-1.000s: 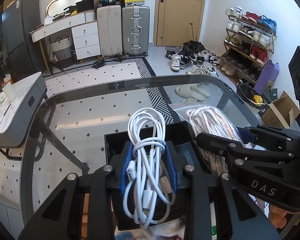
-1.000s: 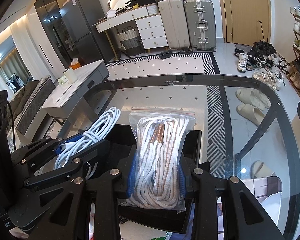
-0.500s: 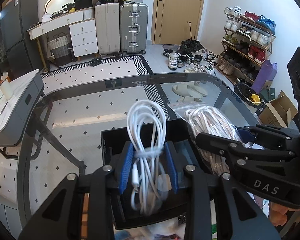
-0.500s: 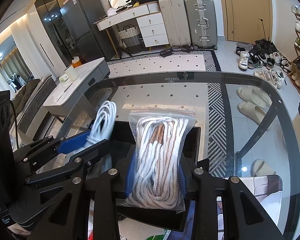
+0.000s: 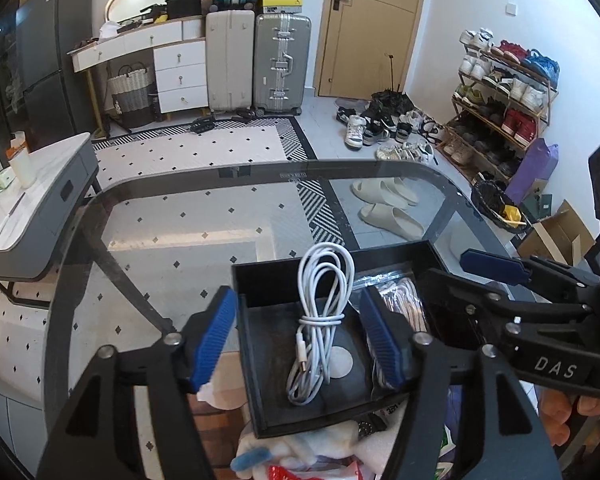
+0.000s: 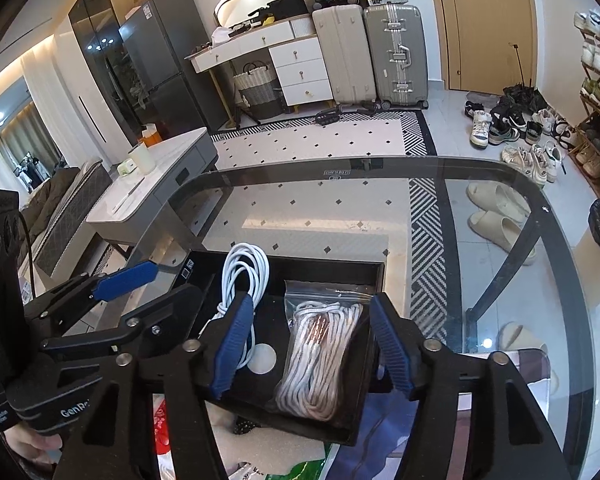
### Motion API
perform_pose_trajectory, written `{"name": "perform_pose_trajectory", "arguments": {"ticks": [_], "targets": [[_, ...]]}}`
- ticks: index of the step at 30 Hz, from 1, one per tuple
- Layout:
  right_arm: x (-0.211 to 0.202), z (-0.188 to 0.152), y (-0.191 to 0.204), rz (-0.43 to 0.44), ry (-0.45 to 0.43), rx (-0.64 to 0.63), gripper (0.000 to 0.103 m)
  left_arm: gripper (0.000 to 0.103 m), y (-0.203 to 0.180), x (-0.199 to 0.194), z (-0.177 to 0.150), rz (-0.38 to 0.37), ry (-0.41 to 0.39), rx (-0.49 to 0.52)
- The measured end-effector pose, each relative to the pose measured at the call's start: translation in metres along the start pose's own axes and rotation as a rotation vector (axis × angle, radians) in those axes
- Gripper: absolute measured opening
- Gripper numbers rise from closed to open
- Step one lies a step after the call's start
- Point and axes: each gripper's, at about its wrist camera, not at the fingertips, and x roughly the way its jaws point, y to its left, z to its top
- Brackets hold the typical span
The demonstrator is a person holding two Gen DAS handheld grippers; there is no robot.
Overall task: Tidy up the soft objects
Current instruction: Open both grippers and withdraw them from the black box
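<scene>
White cable (image 5: 320, 320) is seen lying in the black tray (image 5: 256, 384), long axis 12-to-6, dead ahead between the wide-spread left gripper (image 5: 300, 340). Bagged rope (image 6: 320, 356) lies alongside at 3 o'clock, framed by the wide-spread right gripper (image 6: 312, 344); each bundle is nearest its own gripper.

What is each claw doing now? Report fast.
Left claw: open, holding nothing; white cable lies in the black tray.
Right claw: open, empty; bagged rope in tray.

Both the left gripper (image 5: 298, 334) and the right gripper (image 6: 312, 344) are matte black frames with silver screws and ribbed blue pads (image 5: 214, 338), one lettered "DAS", the other "GenR", bare fingertips behind.
</scene>
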Motion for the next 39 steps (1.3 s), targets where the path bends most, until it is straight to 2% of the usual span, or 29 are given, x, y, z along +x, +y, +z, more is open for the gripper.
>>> {"name": "perform_pose_trajectory", "arguments": {"ticks": [2, 5, 8, 13, 15, 24, 39], "targets": [[-0.006, -0.001, 0.0, -0.007, -0.012, -0.002, 0.076, 0.071, 0.002, -0.006, 0.0, 0.002, -0.011, -0.004], [-0.016, -0.002, 0.001, -0.007, -0.026, -0.003, 0.085, 0.076, 0.004, -0.017, 0.0, 0.005, -0.028, -0.002], [-0.023, -0.004, 0.005, -0.013, -0.027, -0.018, 0.089, 0.078, 0.004, -0.024, -0.001, 0.006, -0.028, -0.002], [-0.044, -0.01, 0.008, -0.054, -0.062, -0.024, 0.098, 0.095, 0.008, -0.037, -0.005, 0.018, -0.036, -0.018], [-0.051, -0.014, 0.009, -0.06, -0.068, -0.027, 0.098, 0.099, 0.008, -0.042, -0.008, 0.019, -0.039, -0.017], [-0.082, -0.034, 0.023, -0.1, -0.096, -0.061, 0.1, 0.103, 0.004, -0.067, -0.022, 0.025, -0.05, -0.009], [-0.1, -0.067, 0.029, -0.105, -0.083, -0.073, 0.101, 0.103, -0.007, -0.091, -0.051, 0.037, -0.042, 0.02]]}}
